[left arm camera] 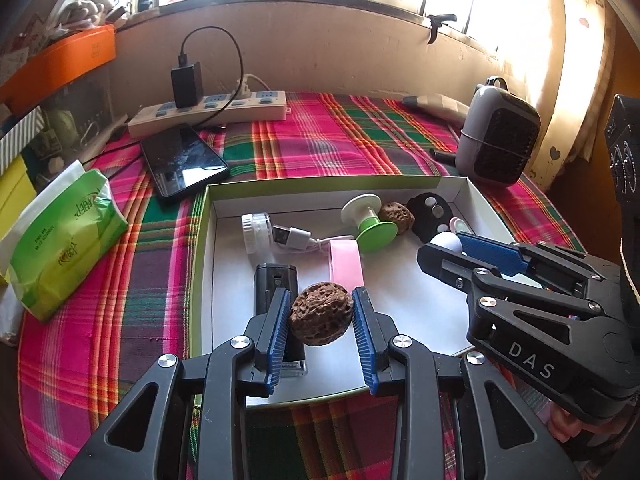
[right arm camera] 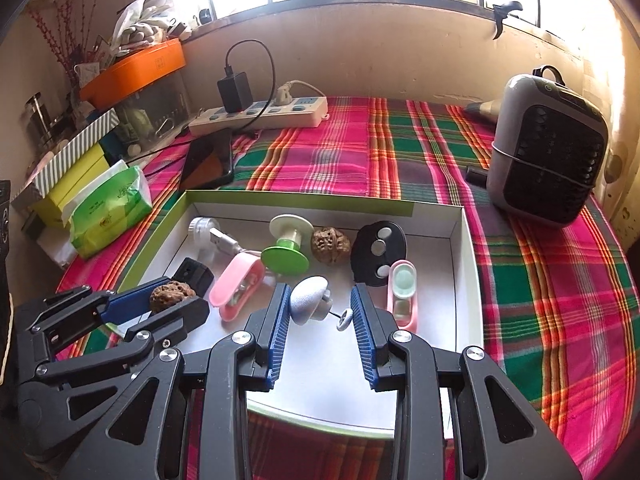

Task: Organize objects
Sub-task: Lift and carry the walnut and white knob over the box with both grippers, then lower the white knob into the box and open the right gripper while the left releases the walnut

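Over the box: both grippers hang above a white tray-like box (left arm camera: 208,216) lying on a plaid-covered surface (left arm camera: 328,136).
Left gripper (left arm camera: 321,316): its fingers are closed on a brown walnut (left arm camera: 321,314), pads touching both sides; the nut looks lifted just clear of the box floor, though I cannot be sure.
Right gripper (right arm camera: 320,312): its fingers stand apart around a silver knob (right arm camera: 307,305) with a short stem; the left pad is at or near the knob, the right pad clearly is not, so nothing is gripped.
Box, 12 o'clock: a second walnut (right arm camera: 330,246), a green spool (right arm camera: 286,249) and a black fob (right arm camera: 379,249) sit along the far wall.
Box, 10 o'clock: a clear jar (left arm camera: 256,232) and a USB plug (left arm camera: 290,236).
Box, centre: a pink case (right arm camera: 237,283); a black block (left arm camera: 276,280) lies just beyond and under the left fingers.
Box, 3 o'clock: a pink holder (right arm camera: 403,293), just beside the right finger.
Outside the box: a phone (left arm camera: 182,162), power strip (left arm camera: 208,110), tissue pack (left arm camera: 66,236) and a grey heater (right arm camera: 548,156).
Progress: most small things already lie in the box, so gathering looks largely done.
Left to do: by my reading, set down the held walnut, perhaps by its twin, and take or place the knob; where each belongs I cannot tell.
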`<action>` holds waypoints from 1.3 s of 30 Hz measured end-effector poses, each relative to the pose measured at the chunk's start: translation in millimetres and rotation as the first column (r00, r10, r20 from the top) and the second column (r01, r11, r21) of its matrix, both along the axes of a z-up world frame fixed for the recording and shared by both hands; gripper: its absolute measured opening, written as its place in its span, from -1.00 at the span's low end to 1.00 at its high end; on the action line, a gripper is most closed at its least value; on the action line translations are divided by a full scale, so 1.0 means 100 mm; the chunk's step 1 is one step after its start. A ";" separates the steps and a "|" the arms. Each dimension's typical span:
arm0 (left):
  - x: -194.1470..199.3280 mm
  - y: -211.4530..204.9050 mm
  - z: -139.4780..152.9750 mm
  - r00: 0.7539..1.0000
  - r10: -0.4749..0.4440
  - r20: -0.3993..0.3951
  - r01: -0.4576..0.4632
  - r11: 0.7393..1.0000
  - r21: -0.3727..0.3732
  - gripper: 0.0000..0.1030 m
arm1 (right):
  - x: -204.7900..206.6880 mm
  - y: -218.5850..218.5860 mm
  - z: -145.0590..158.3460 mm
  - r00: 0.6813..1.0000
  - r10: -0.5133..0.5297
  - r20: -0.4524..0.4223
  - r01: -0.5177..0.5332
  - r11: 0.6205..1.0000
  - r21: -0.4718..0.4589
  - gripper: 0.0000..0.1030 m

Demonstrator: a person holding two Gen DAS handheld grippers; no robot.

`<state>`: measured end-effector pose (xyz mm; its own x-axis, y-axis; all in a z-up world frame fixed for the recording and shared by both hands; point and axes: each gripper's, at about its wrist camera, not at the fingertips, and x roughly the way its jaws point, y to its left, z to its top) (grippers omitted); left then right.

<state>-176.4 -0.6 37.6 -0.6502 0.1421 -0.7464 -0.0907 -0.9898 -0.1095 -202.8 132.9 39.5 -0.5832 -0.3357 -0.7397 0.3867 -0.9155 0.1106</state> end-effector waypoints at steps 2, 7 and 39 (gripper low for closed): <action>-0.02 0.01 0.00 1.000 0.000 -0.003 0.000 1.000 -0.006 -0.43 | -0.02 -0.02 -0.01 1.000 0.005 0.002 -0.005 1.000 0.004 -0.37; -0.04 0.03 0.00 1.000 -0.010 -0.007 0.010 1.000 -0.015 -0.43 | -0.08 -0.03 -0.06 1.000 0.004 0.008 -0.005 1.000 0.023 -0.37; -0.23 0.08 -0.01 1.000 -0.023 -0.018 0.022 0.999 -0.042 -0.43 | -0.18 -0.03 -0.20 1.000 0.009 0.026 -0.010 0.999 0.041 -0.36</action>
